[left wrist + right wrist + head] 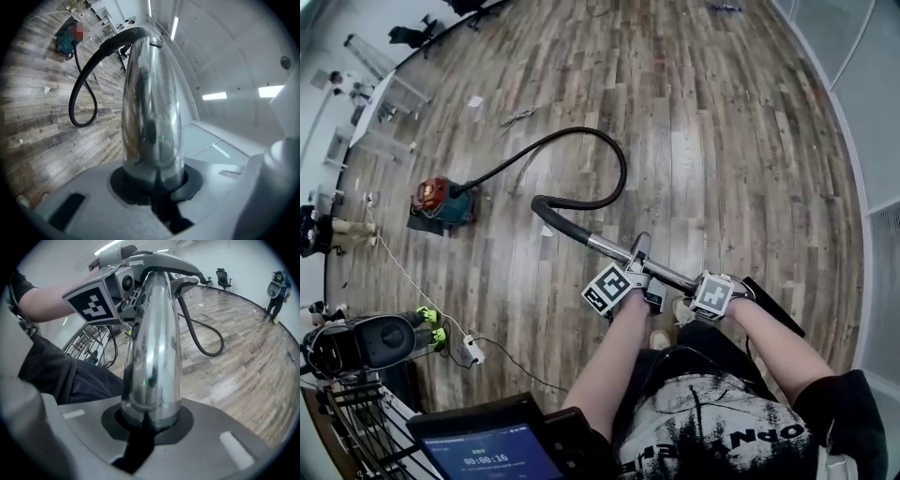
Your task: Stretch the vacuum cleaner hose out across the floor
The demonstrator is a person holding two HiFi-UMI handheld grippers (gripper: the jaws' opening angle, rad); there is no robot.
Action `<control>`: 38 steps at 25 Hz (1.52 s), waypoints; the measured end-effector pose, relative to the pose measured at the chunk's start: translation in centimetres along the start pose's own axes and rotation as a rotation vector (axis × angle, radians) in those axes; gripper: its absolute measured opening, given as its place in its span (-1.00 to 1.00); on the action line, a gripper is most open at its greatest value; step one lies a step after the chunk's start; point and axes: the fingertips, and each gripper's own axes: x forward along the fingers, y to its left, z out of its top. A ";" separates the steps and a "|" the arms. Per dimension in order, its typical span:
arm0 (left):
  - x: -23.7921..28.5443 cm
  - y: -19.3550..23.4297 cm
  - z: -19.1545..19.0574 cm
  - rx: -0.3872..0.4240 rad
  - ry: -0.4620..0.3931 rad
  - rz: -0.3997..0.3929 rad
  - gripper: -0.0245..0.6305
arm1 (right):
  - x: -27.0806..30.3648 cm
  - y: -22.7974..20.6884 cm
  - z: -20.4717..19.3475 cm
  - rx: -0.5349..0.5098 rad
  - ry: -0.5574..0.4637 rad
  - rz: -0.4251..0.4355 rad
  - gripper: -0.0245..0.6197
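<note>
The wooden floor (pixel 741 141) fills most of the head view, and on it the black vacuum cleaner hose (pixel 622 173) lies in a wide loop. It runs from the red and teal vacuum cleaner (pixel 441 200) at the left, round to the right and back to a chrome tube (pixel 614 249) held up in front of the person. The left gripper (pixel 639 272) has its jaws clamped on that tube, only narrowly apart, and the right gripper (pixel 703 289), just beside it towards the tube's lower end, grips the same tube likewise
</note>
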 end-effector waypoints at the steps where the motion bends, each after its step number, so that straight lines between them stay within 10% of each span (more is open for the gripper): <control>1: -0.7 0.1 -0.2 0.012 0.001 0.009 -0.78 | 0.4 0.6 0.0 -0.001 -0.013 -0.008 -0.75; 25: -10.8 -2.2 -5.8 -0.003 0.002 0.057 -0.78 | -0.3 11.3 -4.3 -0.017 -0.010 -0.104 -0.73; 38: -10.6 -5.8 -20.9 -0.044 -0.092 0.119 -0.78 | -5.3 12.5 -20.0 -0.109 0.026 -0.049 -0.72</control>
